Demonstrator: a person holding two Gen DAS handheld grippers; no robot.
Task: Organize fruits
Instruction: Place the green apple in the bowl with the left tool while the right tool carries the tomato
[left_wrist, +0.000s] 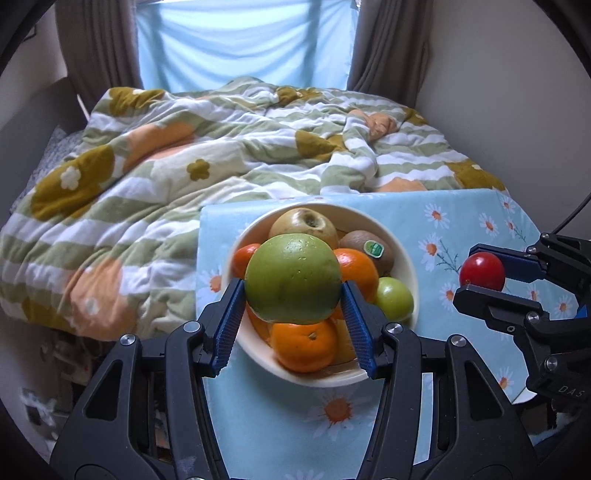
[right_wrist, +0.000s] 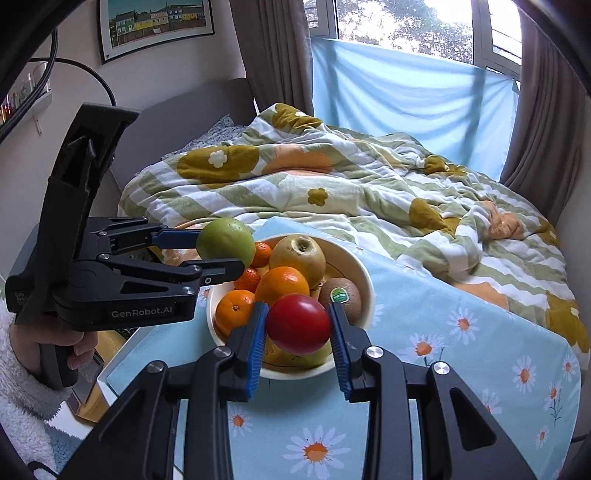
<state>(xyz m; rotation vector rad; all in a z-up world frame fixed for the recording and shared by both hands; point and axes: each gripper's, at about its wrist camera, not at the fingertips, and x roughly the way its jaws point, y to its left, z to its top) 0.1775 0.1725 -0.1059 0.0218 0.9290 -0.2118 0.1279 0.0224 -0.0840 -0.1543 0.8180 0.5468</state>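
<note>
- Left hand-held gripper (left_wrist: 293, 297): partly closed, blue pads pressing both sides of a large green apple (left_wrist: 293, 278), held in the air over the white bowl (left_wrist: 404, 254).
- Right hand-held gripper (right_wrist: 298, 332): closed narrow on a small red fruit (right_wrist: 298, 323), glossy and round, also above the bowl's near rim.
- Likely handling: green apple firm, fairly heavy, smooth-skinned; best pinched across its widest middle, as here. Red fruit light, slick, maybe soft; gentle squeeze at its equator.
- In the bowl: oranges (left_wrist: 304, 347), a yellowish apple (left_wrist: 303, 223), a kiwi with sticker (left_wrist: 367, 249), a small green fruit (left_wrist: 394, 298).
- Bowl resting on a surface with daisy-print blue cloth (right_wrist: 461, 332), beside a bed with flowered quilt (left_wrist: 147, 166).
- Only in right wrist view: a hand (right_wrist: 79, 349) in a fluffy white sleeve gripping the left tool's handle, a framed picture (right_wrist: 157, 22).
- Only in left wrist view: small green fruit.
</note>
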